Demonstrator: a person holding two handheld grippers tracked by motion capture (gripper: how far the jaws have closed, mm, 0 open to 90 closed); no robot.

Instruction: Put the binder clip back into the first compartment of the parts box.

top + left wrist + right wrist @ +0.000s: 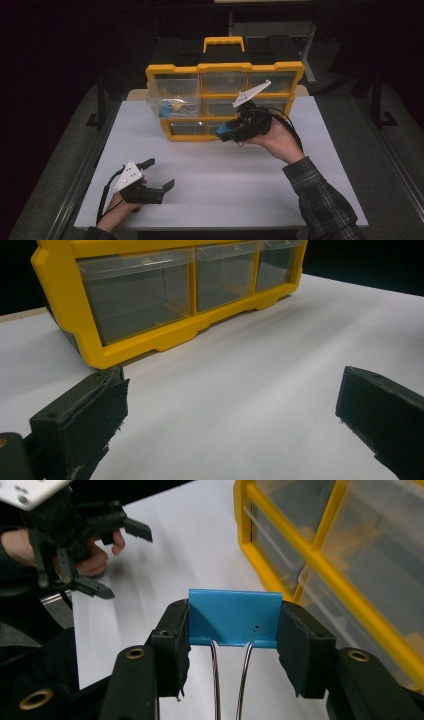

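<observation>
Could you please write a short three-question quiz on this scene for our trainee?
1. True or false: the right gripper holds a blue binder clip between its jaws.
2. Multiple choice: which drawer of the yellow organizer is pulled out? A) top left B) top right C) bottom middle
3. Short answer: how do the left gripper's jaws stand, and what is between them?

Key
1. True; the pads press on the clip's two ends.
2. A; the top-left drawer juts out, with small blue and yellow items inside.
3. Open and wide apart, with nothing between them but the white table.
</observation>
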